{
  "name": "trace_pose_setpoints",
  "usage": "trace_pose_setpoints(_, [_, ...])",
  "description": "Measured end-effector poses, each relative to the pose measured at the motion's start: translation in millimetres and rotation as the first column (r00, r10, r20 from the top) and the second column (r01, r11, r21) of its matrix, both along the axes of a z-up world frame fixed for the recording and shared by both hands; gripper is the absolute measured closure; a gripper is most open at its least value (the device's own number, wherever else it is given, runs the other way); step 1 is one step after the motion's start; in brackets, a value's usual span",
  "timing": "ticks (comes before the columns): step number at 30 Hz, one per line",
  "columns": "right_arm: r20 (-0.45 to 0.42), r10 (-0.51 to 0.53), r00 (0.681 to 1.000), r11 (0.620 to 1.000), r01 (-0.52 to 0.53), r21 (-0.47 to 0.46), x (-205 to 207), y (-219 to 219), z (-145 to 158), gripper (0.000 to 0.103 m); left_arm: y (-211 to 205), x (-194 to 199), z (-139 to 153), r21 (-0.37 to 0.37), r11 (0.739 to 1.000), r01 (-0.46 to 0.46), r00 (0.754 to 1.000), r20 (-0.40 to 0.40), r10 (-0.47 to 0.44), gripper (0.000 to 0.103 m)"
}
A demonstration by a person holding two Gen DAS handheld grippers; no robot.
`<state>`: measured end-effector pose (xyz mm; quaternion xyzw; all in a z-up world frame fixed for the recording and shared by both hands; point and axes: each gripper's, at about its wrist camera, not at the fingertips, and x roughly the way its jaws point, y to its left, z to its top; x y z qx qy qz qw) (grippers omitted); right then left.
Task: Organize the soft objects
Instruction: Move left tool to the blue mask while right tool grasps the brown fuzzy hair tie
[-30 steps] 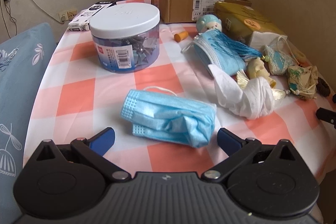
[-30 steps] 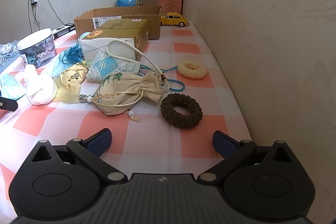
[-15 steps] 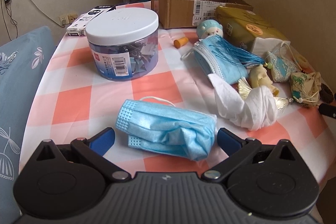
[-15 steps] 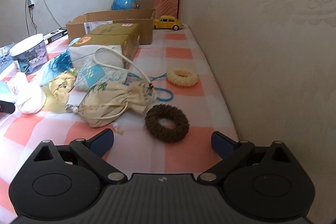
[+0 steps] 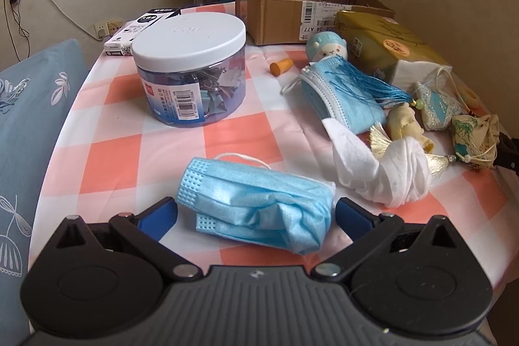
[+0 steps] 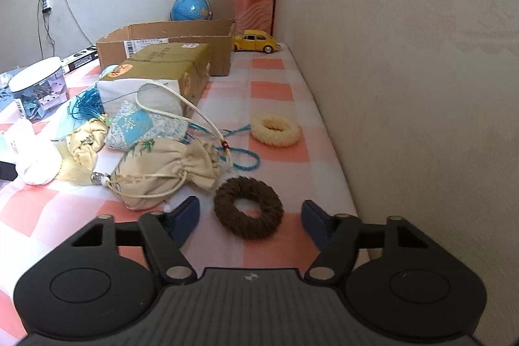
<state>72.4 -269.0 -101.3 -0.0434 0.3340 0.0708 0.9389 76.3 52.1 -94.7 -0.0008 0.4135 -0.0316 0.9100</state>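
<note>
Both tongs moved closer: left (image 5: 256, 213) flanks mask (image 5: 256, 203); right (image 6: 249, 218) flanks scrunchie (image 6: 248, 211).

I see a table under an orange-and-white checked cloth (image 5: 236, 135). On it lie a crumpled blue face mask (image 5: 256, 203), a white-lidded clear plastic jar (image 5: 191, 67), an open cardboard box (image 5: 292, 12), a twisted white tissue (image 5: 382, 171), a brown fuzzy ring (image 6: 248, 211), a cream fuzzy ring (image 6: 275, 130) and a yellow toy car (image 6: 256, 41).

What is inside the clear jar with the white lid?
The jar holds a jumble of binder clips. Its label hides the front contents, and the lid covers the top.
</note>
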Motion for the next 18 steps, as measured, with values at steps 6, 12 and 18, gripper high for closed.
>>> trace_pose_setpoints(6, [-0.005, -0.002, 1.0, 1.0, 0.002, -0.009, 2, 4, 3, 0.054, -4, -2, 2, 0.023, 1.0, 0.02, 1.0, 0.014, -0.021, 0.004])
trace_pose_setpoints(12, [-0.013, -0.01, 1.0, 1.0, 0.01, -0.02, 1, 4, 4, 0.055, -9, -4, 6, 0.076, 0.995, 0.067, 0.997, 0.035, -0.07, 0.008])
trace_pose_setpoints(18, [-0.017, -0.005, 1.0, 1.0, 0.005, -0.02, 0, 5, 4, 0.055, -5, -3, 8, 0.058, 0.993, 0.099, 0.995, 0.026, -0.1, 0.019])
